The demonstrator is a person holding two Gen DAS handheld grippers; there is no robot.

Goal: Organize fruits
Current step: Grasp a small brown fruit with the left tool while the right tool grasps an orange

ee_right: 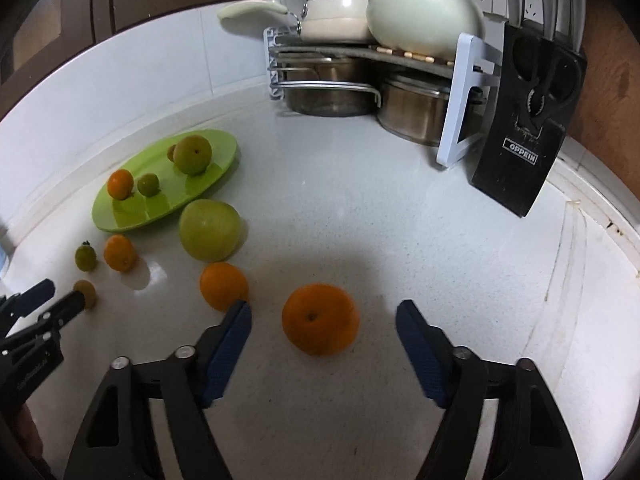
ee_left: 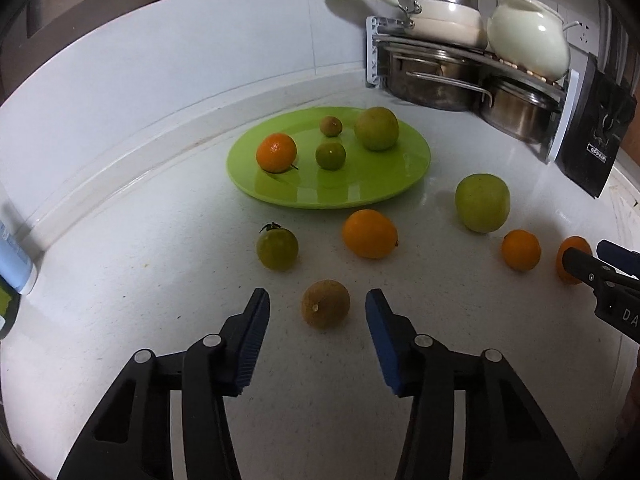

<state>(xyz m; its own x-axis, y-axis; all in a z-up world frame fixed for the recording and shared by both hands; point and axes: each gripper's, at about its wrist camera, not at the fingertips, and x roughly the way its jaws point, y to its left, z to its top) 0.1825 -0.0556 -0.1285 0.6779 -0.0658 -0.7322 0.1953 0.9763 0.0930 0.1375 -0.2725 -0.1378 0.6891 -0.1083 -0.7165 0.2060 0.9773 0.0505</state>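
A lime-green plate (ee_left: 332, 196) (ee_right: 120, 216) on the white counter holds several fruits, among them an orange mandarin (ee_left: 276, 152) and a large green fruit (ee_left: 376, 128). A small brown fruit (ee_left: 326, 309) (ee_right: 86, 292) lies between the fingers of my left gripper (ee_left: 318, 300) (ee_right: 63, 292), with a gap on each side; the jaws are open. An orange (ee_right: 320, 318) (ee_left: 574, 264) sits between the fingers of my right gripper (ee_right: 324, 308), untouched by the pads. Loose on the counter lie a green tomato (ee_left: 277, 248), an orange fruit (ee_left: 370, 234), a green apple (ee_left: 482, 208) and a small orange (ee_left: 521, 250).
A rack of pots and pans (ee_left: 460, 60) (ee_right: 360, 60) fills the back corner, with a black knife block (ee_left: 596, 132) (ee_right: 524, 132) beside it. A blue-and-white bottle (ee_left: 14, 256) stands at the left wall. The counter's rim (ee_right: 592, 240) curves along the right.
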